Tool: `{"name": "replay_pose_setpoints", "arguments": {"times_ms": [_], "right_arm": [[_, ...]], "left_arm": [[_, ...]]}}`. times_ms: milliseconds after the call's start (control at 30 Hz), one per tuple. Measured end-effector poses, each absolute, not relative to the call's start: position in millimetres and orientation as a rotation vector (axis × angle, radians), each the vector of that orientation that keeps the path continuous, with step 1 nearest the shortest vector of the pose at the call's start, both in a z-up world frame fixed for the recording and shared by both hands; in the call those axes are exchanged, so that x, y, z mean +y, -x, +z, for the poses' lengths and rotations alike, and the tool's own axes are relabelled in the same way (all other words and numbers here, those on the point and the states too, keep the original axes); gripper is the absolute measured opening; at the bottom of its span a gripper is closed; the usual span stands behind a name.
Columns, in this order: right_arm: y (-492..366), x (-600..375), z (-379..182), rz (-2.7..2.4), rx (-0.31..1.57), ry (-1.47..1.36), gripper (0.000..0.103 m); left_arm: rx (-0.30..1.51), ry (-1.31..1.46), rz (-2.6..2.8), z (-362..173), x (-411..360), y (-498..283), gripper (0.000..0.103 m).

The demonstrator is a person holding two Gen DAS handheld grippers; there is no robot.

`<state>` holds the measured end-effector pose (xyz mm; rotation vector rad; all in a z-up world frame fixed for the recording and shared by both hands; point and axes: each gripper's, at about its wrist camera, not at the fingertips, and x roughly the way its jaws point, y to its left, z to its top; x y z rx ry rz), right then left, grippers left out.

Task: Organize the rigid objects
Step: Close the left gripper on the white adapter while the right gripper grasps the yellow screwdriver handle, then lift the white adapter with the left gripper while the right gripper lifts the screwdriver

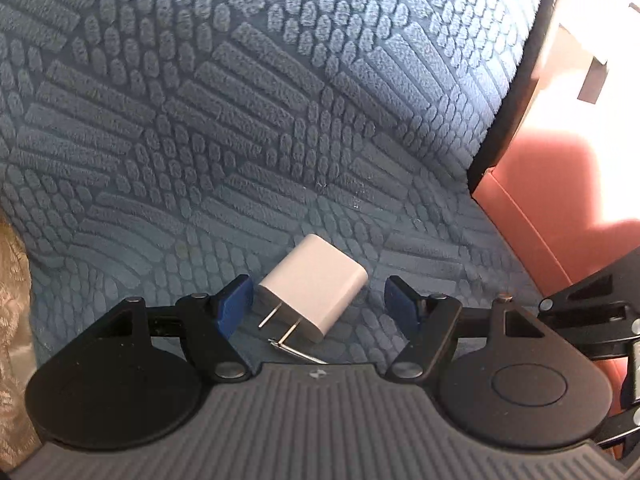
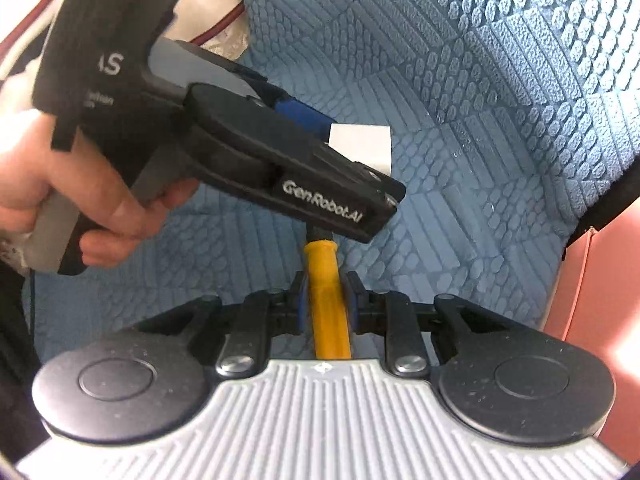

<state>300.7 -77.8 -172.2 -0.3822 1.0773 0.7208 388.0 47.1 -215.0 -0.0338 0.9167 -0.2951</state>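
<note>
Blue textured cushion (image 1: 248,120) filling the left wrist view, with one pink box (image 1: 560,208) past its right edge. One white charger (image 1: 316,286) lying on the cushion, two metal prongs pointing back toward the camera, between the widely spread blue pads (image 1: 234,304) of the left gripper (image 1: 320,300); one small bent metal pin (image 1: 296,352) just beside the prongs. Right wrist view: same cushion, right gripper (image 2: 326,300) pinching one yellow-handled tool (image 2: 326,292), its far end hidden behind the hand-held left gripper, which reaches down over the charger near the cushion's middle.
</note>
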Motion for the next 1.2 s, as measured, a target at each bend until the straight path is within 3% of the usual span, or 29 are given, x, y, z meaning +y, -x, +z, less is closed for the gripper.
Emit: {"name": "replay_pose_setpoints", "arguments": {"times_ms": [133,667,1200], "right_arm": [[-300.4,-69.4,-175.8,0.717,1.067,0.413,0.024],[-268.7,-62.6,-173.4,0.652,1.017,0.408,0.022],[-242.7,-90.9,-162.7,0.560,1.019,0.353,0.022]], "left_arm": [[0.889,-0.002,-0.250,-217.5,34.7,-388.0,0.065],[0.877,0.137,-0.160,-187.4,44.7,-372.3,0.064],[0.896,0.280,-0.046,-168.6,70.1,-306.0,0.064]]}}
